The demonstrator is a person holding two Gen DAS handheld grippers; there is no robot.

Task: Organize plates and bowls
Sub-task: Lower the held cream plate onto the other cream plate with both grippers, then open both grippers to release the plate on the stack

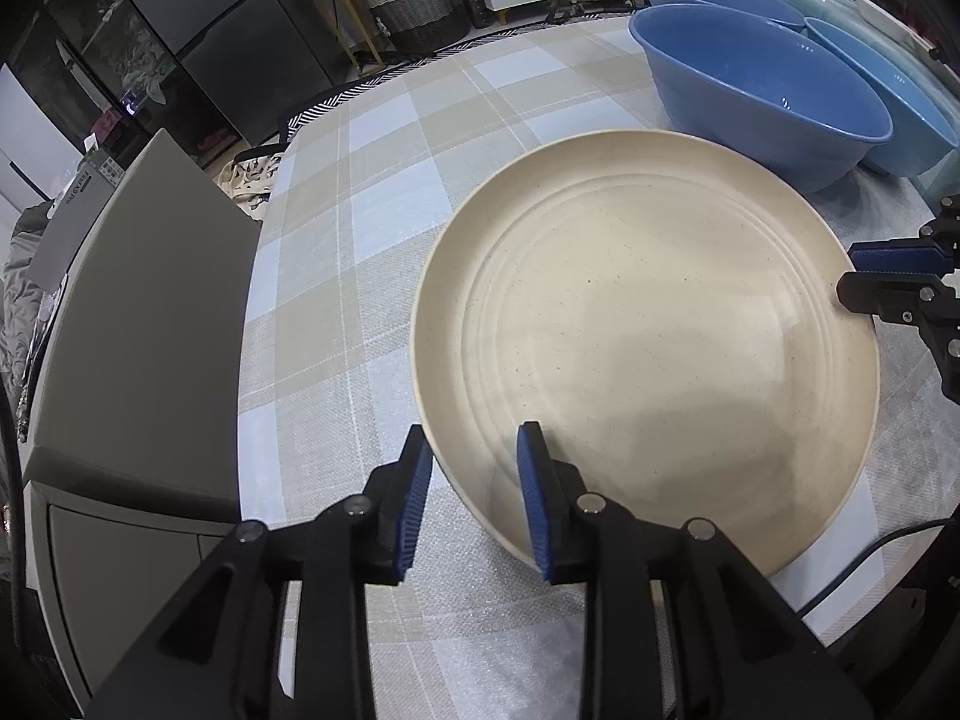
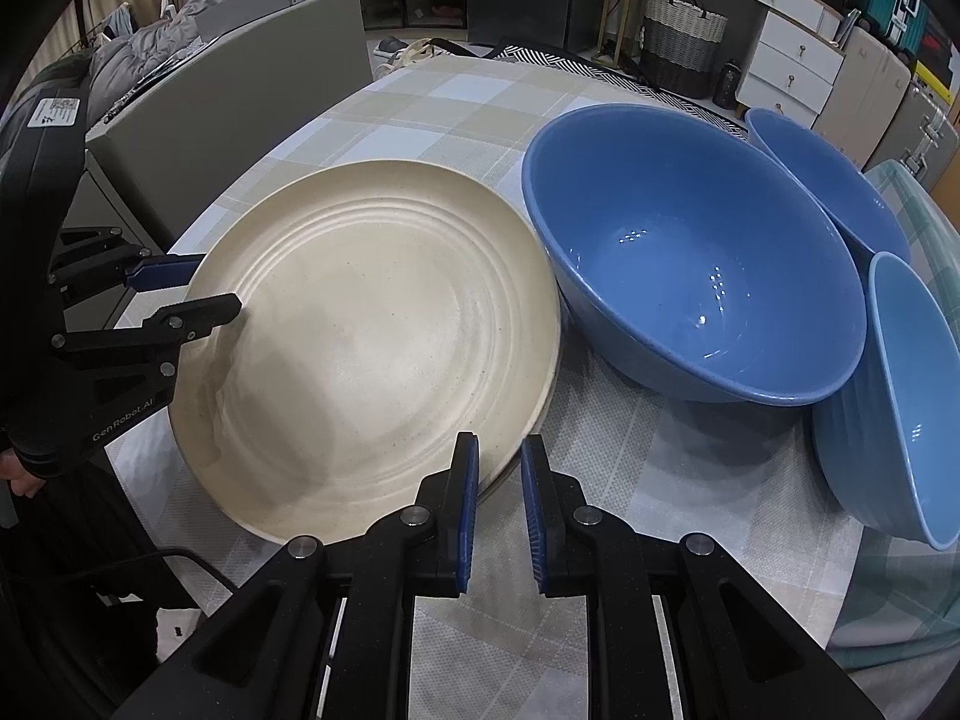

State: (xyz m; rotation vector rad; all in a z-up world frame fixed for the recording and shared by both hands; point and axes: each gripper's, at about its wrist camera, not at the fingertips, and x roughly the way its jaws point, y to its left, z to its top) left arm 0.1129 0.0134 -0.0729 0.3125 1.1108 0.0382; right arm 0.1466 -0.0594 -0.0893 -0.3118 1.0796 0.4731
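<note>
The cream plate [image 1: 648, 336] lies flat on the checked tablecloth [image 1: 372, 192], its near rim between the slightly parted fingers of the left gripper [image 1: 474, 492], whose pads stand clear of it. The right gripper [image 2: 499, 504] straddles the opposite rim; whether it clamps the plate cannot be told. Three blue bowls [image 2: 690, 276] sit just beyond the plate, toward the far tabletop edge, with a wicker basket [image 2: 681, 36] on the floor behind.

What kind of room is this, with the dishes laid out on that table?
Most likely a lived-in home, perhaps a dining or living area. A checked tablecloth covers the table, a woven laundry basket stands on the floor beside a white chest of drawers, and suitcases are parked at the wall.
</note>
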